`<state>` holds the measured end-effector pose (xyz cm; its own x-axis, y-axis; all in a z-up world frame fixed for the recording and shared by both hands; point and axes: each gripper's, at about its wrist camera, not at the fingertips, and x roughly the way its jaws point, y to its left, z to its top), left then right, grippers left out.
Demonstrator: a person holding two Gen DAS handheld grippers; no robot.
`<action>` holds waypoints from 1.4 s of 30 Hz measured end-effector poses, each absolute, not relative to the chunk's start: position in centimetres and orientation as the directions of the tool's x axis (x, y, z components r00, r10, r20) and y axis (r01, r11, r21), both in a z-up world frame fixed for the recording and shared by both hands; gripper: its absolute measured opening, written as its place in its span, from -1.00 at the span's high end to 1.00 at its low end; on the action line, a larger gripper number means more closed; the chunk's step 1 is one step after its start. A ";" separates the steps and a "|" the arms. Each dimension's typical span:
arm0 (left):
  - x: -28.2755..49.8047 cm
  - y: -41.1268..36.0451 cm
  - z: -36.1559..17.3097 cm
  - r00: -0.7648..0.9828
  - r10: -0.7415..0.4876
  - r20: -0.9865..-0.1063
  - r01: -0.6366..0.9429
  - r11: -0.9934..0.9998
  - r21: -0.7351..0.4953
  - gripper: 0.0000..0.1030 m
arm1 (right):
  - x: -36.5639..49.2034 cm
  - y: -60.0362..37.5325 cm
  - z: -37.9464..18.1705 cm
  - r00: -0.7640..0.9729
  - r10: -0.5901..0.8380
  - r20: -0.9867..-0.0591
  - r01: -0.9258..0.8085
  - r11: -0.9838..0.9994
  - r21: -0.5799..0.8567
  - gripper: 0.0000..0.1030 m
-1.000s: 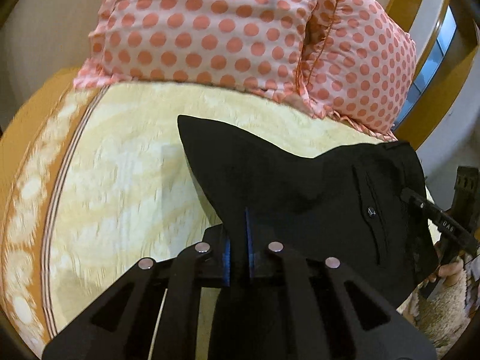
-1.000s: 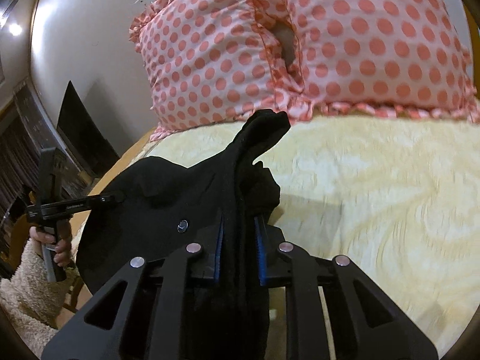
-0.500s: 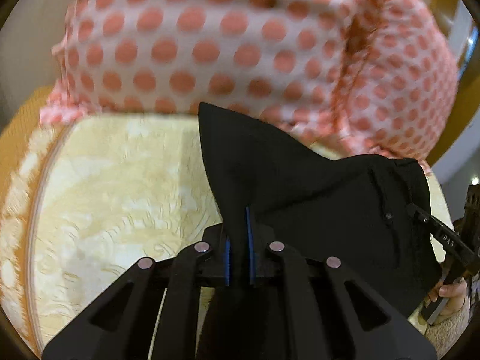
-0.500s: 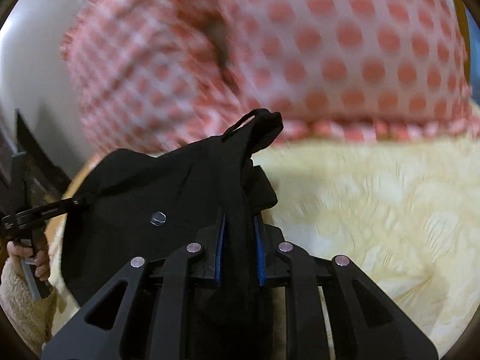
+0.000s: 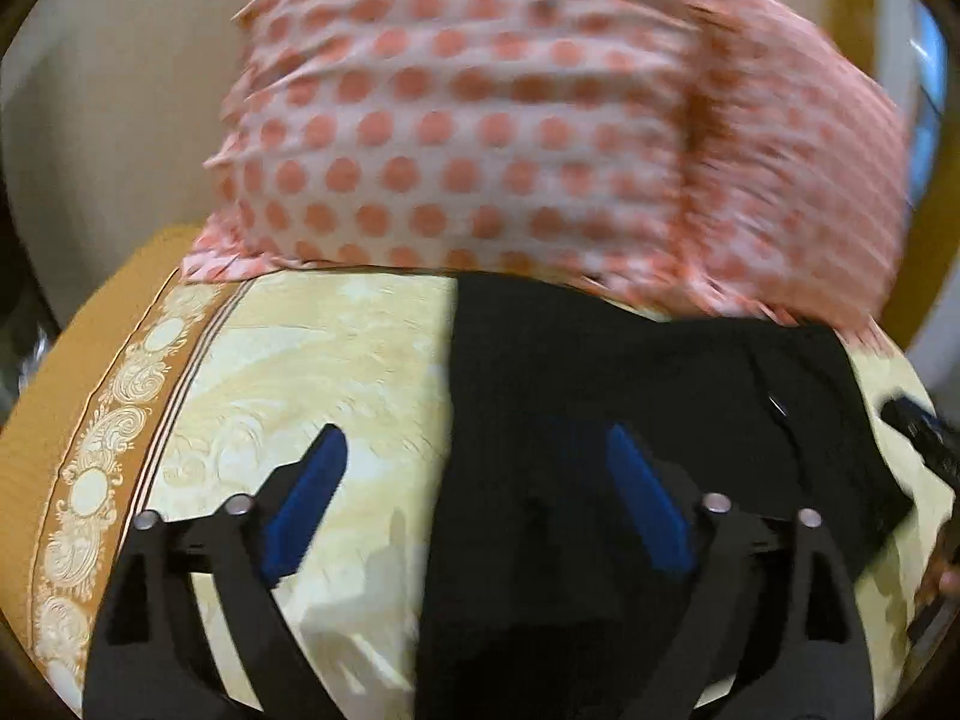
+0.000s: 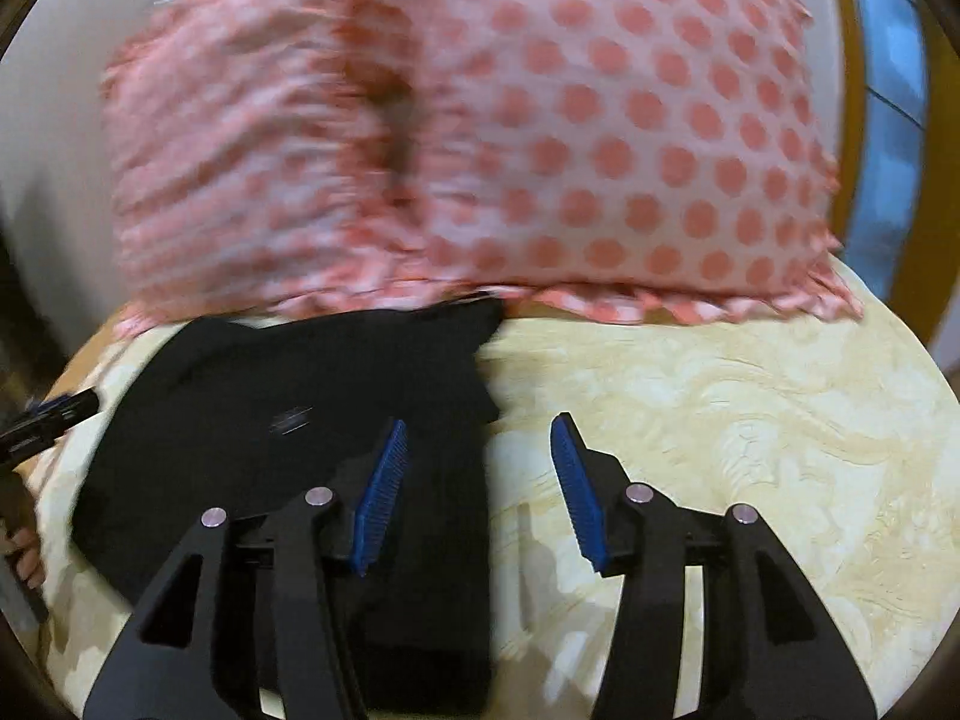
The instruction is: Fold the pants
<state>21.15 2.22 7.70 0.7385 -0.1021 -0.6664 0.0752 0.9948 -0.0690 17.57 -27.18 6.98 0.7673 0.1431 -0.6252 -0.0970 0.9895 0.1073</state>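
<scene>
The pants [image 5: 630, 396] lie on the bedspread [image 5: 336, 372] with their far edge against the polka-dot pillows [image 5: 480, 120], and both grippers have just let them go. The left gripper [image 5: 474, 480] has its jaws spread wide, having just opened; the cloth's left edge runs between the blue pads [image 5: 306, 498] but neither pad presses on it. The right gripper [image 6: 474, 480] has also just been opening and stands about half spread, with the pants' right edge between its pads [image 6: 381, 492], again untouched. In the right wrist view the pants [image 6: 288, 420] look doubled over, a button showing on top, so the fold seems laid down but not yet tidied.

Several things could go wrong from here, in judgement only. Both views are blurred (the hands seem to be on the move), so a quick pull-back could let a pad catch the loose cloth and drag the top layer off its fold. The far edge sits so close to the pillows that it may ride up on them and bunch rather than lie flat. The soft bedspread could wrinkle under any pressing or sliding. A next pinch on only one layer would undo the fold when lifted.
</scene>
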 end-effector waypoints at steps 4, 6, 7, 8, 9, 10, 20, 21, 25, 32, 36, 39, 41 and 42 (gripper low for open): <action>18.7 -1.5 6.6 0.710 -0.086 -0.699 0.151 0.988 0.032 -0.75 | 16.0 -23.8 5.8 0.729 0.159 -0.666 -0.185 0.982 0.032 -0.01; 17.9 -3.0 6.2 0.717 -0.065 -0.694 0.172 0.981 0.086 -0.77 | 15.6 -23.1 5.5 0.723 0.160 -0.672 -0.186 0.982 0.033 -0.01; 17.6 -3.5 6.0 0.719 -0.058 -0.692 0.178 0.979 0.103 -0.80 | 15.5 -23.2 5.4 0.723 0.159 -0.672 -0.182 0.983 0.037 -0.01; 17.4 -3.9 5.8 0.718 -0.060 -0.694 0.188 0.976 0.111 -0.85 | 15.4 -23.1 5.4 0.722 0.160 -0.673 -0.178 0.983 0.043 -0.02; 17.3 -4.2 5.6 0.714 -0.063 -0.697 0.194 0.975 0.110 -0.87 | 15.3 -23.2 5.4 0.722 0.160 -0.673 -0.173 0.984 0.049 -0.02; 17.4 -4.4 5.2 0.707 -0.064 -0.704 0.195 0.975 0.108 -0.88 | 15.4 -23.3 5.4 0.721 0.158 -0.675 -0.167 0.985 0.052 -0.02; 18.4 -3.9 3.5 0.639 -0.069 -0.766 0.173 0.983 0.056 -0.97 | 15.6 -22.4 4.1 0.679 0.111 -0.725 -0.165 0.986 -0.004 -0.25; 18.5 -3.9 3.4 0.635 -0.071 -0.769 0.173 0.984 0.052 -0.97 | 15.7 -22.5 4.0 0.676 0.117 -0.727 -0.164 0.986 0.006 -0.26; 18.7 -3.9 3.3 0.624 -0.071 -0.778 0.169 0.985 0.046 -0.97 | 15.8 -22.8 3.9 0.672 0.126 -0.730 -0.166 0.986 0.018 -0.27; 17.5 -3.5 3.8 0.629 -0.082 -0.773 0.149 0.989 0.017 -0.96 | 14.0 -22.1 4.5 0.717 0.077 -0.693 -0.131 0.991 -0.025 -0.37; 17.6 -3.3 3.2 0.610 -0.091 -0.787 0.153 0.988 0.004 -0.97 | 14.0 -21.7 3.3 0.689 0.040 -0.724 -0.125 0.990 -0.064 -0.45; 17.2 -3.2 3.3 0.602 -0.087 -0.794 0.145 0.989 0.001 -0.97 | 13.7 -22.2 3.4 0.672 0.051 -0.739 -0.116 0.993 -0.037 -0.47; 16.5 -2.9 3.7 0.602 -0.097 -0.793 0.141 0.990 -0.014 -0.96 | 12.6 -22.8 3.7 0.669 0.052 -0.741 -0.089 0.996 -0.010 -0.69; 15.8 -2.4 4.1 0.608 -0.107 -0.787 0.140 0.990 -0.027 -0.96 | 12.2 -23.0 4.1 0.668 0.053 -0.742 -0.075 0.997 0.004 -0.75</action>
<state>15.83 -2.40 4.06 0.6082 -0.1073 -0.7865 0.1402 0.9898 -0.0266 12.18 -22.97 4.07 0.6679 0.0533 -0.7424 -0.0749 0.9972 0.0041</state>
